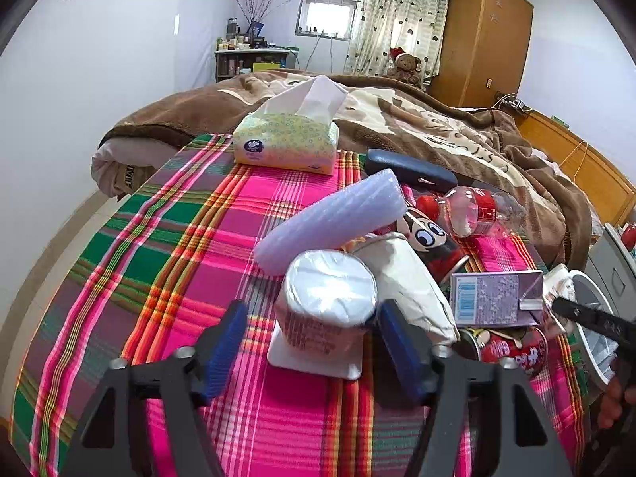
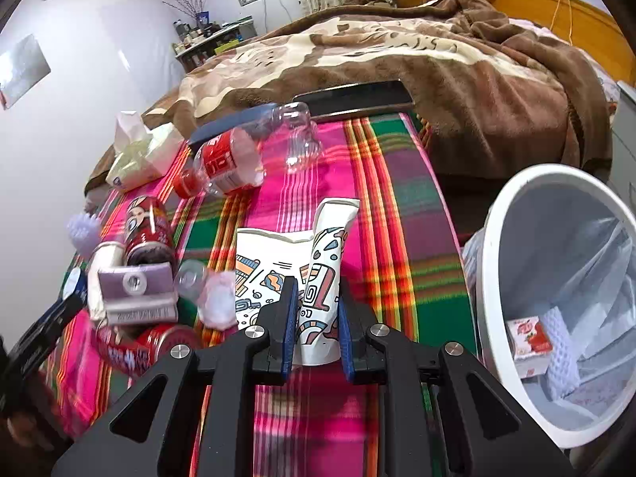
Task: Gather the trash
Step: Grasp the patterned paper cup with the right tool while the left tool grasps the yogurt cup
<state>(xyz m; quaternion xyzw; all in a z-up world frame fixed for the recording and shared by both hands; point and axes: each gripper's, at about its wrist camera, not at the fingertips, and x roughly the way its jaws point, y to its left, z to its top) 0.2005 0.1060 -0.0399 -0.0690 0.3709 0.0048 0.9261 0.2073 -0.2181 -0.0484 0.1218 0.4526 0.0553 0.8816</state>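
**A:** Left wrist view first: we're holding the left gripper (image 1: 310,338) spread wide over the plaid cloth (image 1: 246,214), and a foil-lidded cup (image 1: 328,306) is sitting right between the blue pads. The right pad is looking like it's touching the cup's side, the left pad is standing clear of it, so we're calling that one released, not gripping anything.

**B:** Yep. And behind that cup we're seeing the pile: a bubble-wrap roll (image 1: 334,218) lying across, a white paper bag (image 1: 413,286) just beside the cup, a purple carton (image 1: 497,298) to the right, a red can (image 1: 512,348) under the carton, and a plastic bottle (image 1: 473,208) with a red label further back. Tissue pack (image 1: 286,143) is sitting at the far end of the cloth, near the brown blanket (image 1: 457,127).

**A:** Right wrist view: we're clamping the right gripper (image 2: 318,330) on a patterned paper pouch (image 2: 322,278). The pouch is standing upright between the pads, both pads pressing against it, bottom end down on the cloth.

**B:** Agreed, clenched on the pouch. The white trash bin (image 2: 493,262) is sitting just right of that gripper, off the cloth's edge, tilted toward us, with a small red-and-white box (image 2: 530,338) and a foam net (image 2: 560,342) lying inside on the liner.
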